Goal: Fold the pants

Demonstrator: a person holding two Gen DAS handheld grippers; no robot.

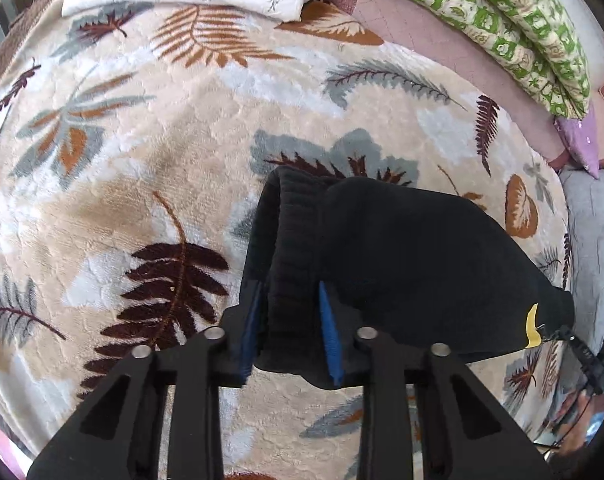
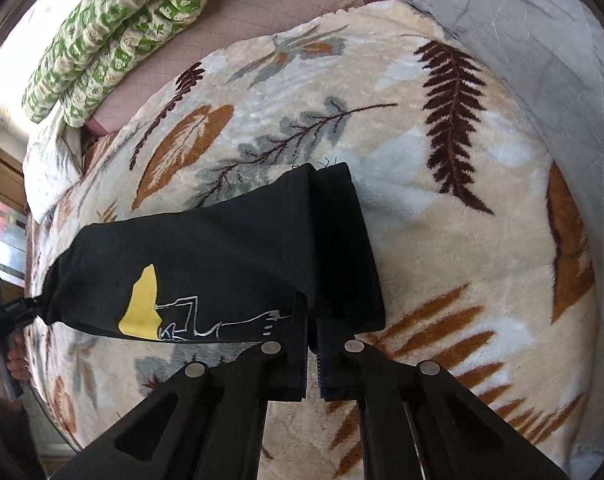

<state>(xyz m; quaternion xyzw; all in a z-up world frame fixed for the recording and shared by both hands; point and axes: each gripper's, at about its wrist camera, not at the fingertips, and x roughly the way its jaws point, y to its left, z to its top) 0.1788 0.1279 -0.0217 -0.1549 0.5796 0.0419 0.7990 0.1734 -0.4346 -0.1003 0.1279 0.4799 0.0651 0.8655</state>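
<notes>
Both grippers clamp the black pants: left gripper [image 1: 290,332] on the ribbed waistband [image 1: 290,240], right gripper [image 2: 311,344] on the hems (doubled). Uneven lowering onto the plush leaf-print blanket [image 1: 142,152] could skew the fold.

left tool [image 1: 290,320] clamped on black pants [image 1: 401,248] at ribbed waistband; right tool [image 2: 311,344] clamped on the hem end; both raised.

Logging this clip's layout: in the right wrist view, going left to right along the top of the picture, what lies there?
Green patterned quilt → mauve bedsheet → grey quilt. The leaf-print blanket lies below them, under the black pants that the right claw holds.
</notes>
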